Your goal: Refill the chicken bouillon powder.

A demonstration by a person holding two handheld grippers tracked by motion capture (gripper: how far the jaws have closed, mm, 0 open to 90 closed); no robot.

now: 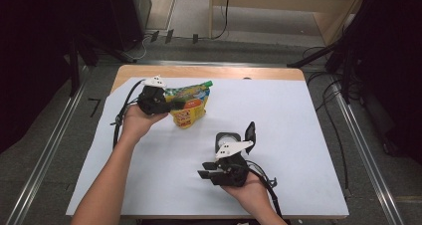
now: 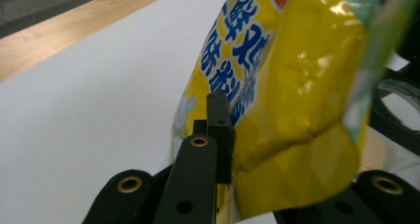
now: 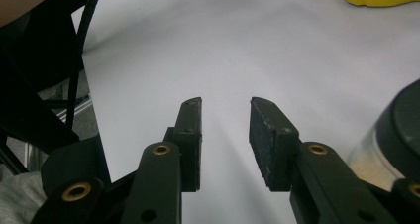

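— What have I got on the left side?

— My left gripper is clamped on the yellow snack pouch, holding it by its edge at the far left of the white sheet. In the left gripper view the near jaw presses flat against the crinkled yellow foil with blue lettering, and the pouch hangs upright between the jaws.

— And the right?

— My right gripper sits low near the front edge of the sheet, well apart from the pouch. Its jaws stand apart with nothing between them; in the right gripper view I see bare white sheet in the gap.

— Anything close to it?

— A clear jar with a dark lid lies just beyond the right gripper.
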